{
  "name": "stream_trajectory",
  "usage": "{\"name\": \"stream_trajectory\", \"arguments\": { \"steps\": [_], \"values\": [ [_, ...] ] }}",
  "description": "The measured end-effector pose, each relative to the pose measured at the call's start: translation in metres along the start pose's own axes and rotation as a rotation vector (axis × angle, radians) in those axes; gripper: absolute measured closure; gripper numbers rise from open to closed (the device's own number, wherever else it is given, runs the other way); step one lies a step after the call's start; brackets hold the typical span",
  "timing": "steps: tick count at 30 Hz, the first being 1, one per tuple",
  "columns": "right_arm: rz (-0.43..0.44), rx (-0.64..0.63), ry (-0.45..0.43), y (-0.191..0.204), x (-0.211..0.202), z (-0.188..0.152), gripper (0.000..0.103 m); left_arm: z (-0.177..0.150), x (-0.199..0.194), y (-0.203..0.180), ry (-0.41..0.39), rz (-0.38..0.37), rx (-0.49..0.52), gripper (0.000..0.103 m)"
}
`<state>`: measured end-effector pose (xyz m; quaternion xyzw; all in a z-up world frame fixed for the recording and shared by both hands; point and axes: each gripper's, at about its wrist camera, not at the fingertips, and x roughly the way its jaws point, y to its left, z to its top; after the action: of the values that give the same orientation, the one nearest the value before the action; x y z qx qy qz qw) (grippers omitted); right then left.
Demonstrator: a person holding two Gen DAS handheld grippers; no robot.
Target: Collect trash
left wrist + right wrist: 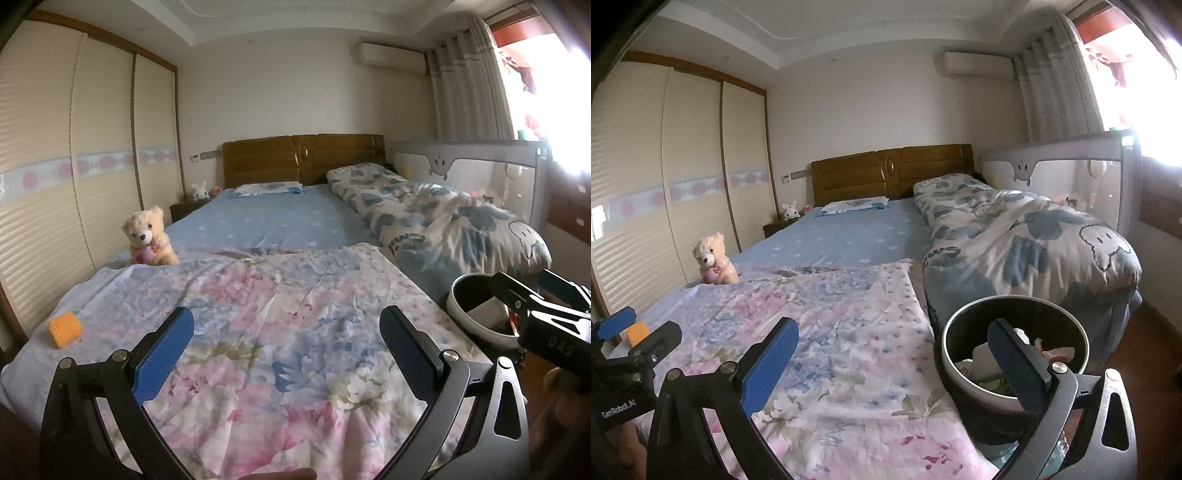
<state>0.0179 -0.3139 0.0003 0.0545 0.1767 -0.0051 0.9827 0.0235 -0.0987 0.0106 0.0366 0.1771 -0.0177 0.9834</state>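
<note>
Both grippers hover over the foot of the bed, jaws spread wide and holding nothing. Left gripper (286, 347) sits above the floral quilt (280, 332), blue pads apart; right gripper (894, 354) likewise agape, its right finger (1015, 362) crossing in front of the trash bin (960, 369). The bin — round, pale outside, dark lining — stands just off the bed's right edge beside the foot corner, with crumpled paper and wrappers (1056, 350) inside. An orange ridged item (65, 328) lies on the quilt near the bed's left edge, close to the foot corner — what it is, I cannot tell. A teddy bear (147, 236) sits at the left edge, farther up. A cloud-print duvet (443, 218) is bunched along the right side; a pillow (267, 189) lies at the wooden headboard (303, 157).
</note>
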Motion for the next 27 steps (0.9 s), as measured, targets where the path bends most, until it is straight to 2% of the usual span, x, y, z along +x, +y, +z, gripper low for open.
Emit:
{"name": "stream_trajectory", "arguments": {
  "steps": [9, 27],
  "values": [
    [0.021, 0.015, -0.015, -0.0022, -0.0048, 0.0010, 0.000, 0.0019, -0.0074, -0.0015, -0.033, 0.002, 0.013, 0.000],
    [0.027, 0.025, -0.012, 0.0013, -0.0087, 0.0009, 0.000, 0.0017, -0.0090, 0.0000, -0.029, 0.000, 0.007, 0.000]
  ]
}}
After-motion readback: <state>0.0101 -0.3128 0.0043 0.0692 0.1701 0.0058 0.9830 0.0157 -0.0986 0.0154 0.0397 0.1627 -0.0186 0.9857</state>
